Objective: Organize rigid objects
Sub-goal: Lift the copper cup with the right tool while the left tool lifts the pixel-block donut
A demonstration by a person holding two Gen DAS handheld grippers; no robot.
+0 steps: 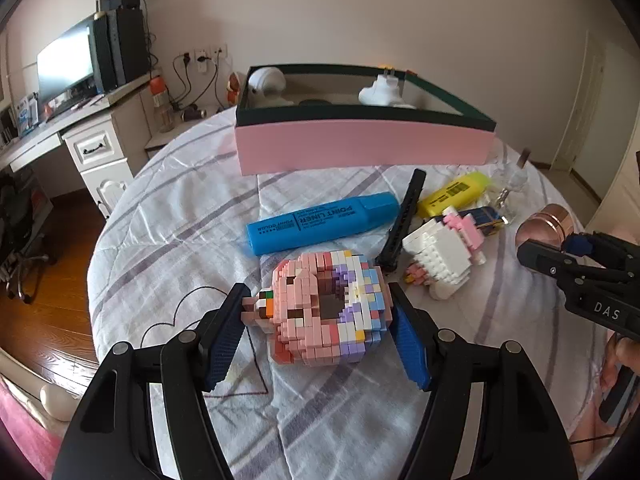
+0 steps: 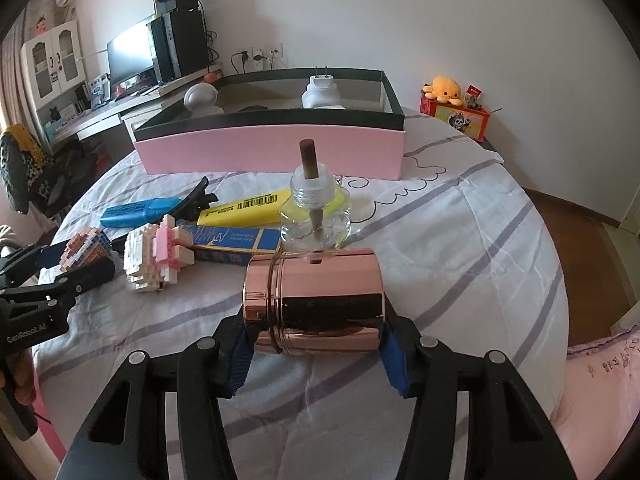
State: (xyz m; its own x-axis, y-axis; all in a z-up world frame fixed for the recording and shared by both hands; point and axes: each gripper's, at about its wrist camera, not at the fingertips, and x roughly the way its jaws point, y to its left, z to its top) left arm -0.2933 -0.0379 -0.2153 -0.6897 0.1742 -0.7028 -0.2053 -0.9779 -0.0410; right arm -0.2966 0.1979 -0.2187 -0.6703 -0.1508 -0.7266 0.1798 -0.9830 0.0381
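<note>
Where it lies, blue marker (image 1: 324, 222) reads "POINT LINER".

The blue marker (image 1: 324, 222) carries "POINT LINER" in dark print along its side, with "POINT COLOUR" in smaller letters nearer its flat end; seen from the left wrist, both read upside down. The right gripper (image 1: 576, 258) shows "DAS" in pale letters on its black body. The left gripper (image 2: 60, 268) bears "GenRobot.AI" in white on its black body. The yellow marker (image 2: 248, 208) has a barcode, its digits too small to read. Print on the blue box (image 2: 236, 242) is illegible.
</note>
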